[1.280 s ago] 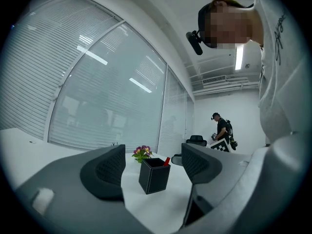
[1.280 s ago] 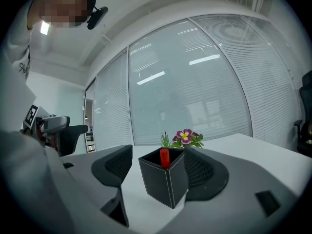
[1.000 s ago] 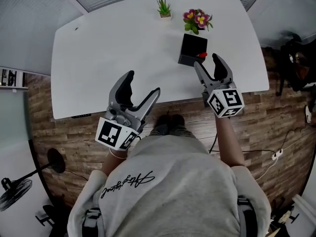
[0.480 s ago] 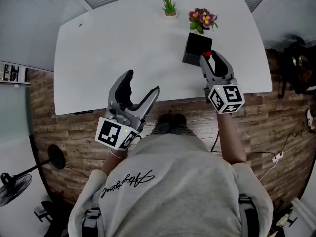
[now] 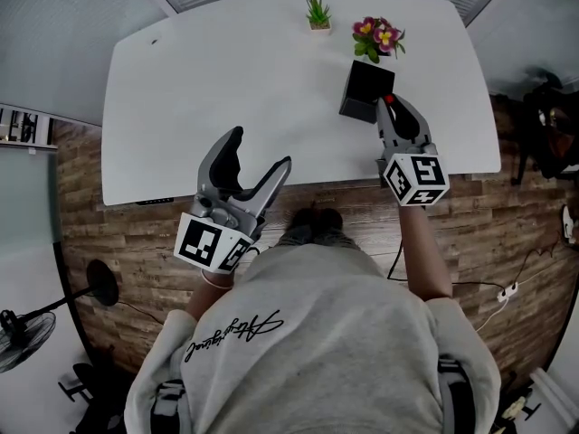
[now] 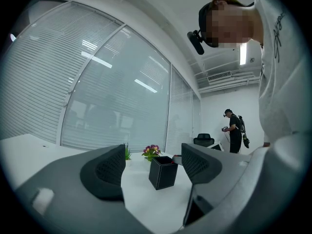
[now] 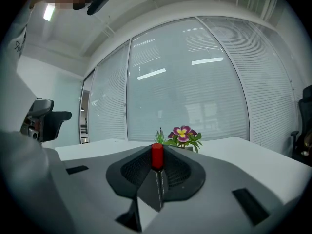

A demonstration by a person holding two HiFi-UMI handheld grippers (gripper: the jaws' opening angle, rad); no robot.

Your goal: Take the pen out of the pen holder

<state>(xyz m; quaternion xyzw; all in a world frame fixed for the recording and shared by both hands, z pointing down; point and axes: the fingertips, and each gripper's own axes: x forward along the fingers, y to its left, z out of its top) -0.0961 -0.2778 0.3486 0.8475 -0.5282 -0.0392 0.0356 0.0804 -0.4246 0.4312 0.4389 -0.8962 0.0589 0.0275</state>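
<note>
— Where was the pen (image 7: 157, 156)?

— At the near right corner of the black pen holder (image 5: 366, 91), with its red top sticking up. The holder stood on the white table (image 5: 226, 80), toward the far right, just in front of the pot of flowers (image 5: 380, 36); a small green plant (image 5: 317, 12) sat to their left.

— And the right hand-held gripper (image 5: 398, 116)?

— It was roughly level at the holder, its jaws closing. The red top stood between them, and the dark pads were already pressed against its sides. I could not tell how much of the pen sat inside the holder.

— The left hand-held gripper (image 5: 253, 156)?

— Released, with its jaws spread wide and nothing between them. It was held over the near edge of the table, well apart from the holder.
</note>
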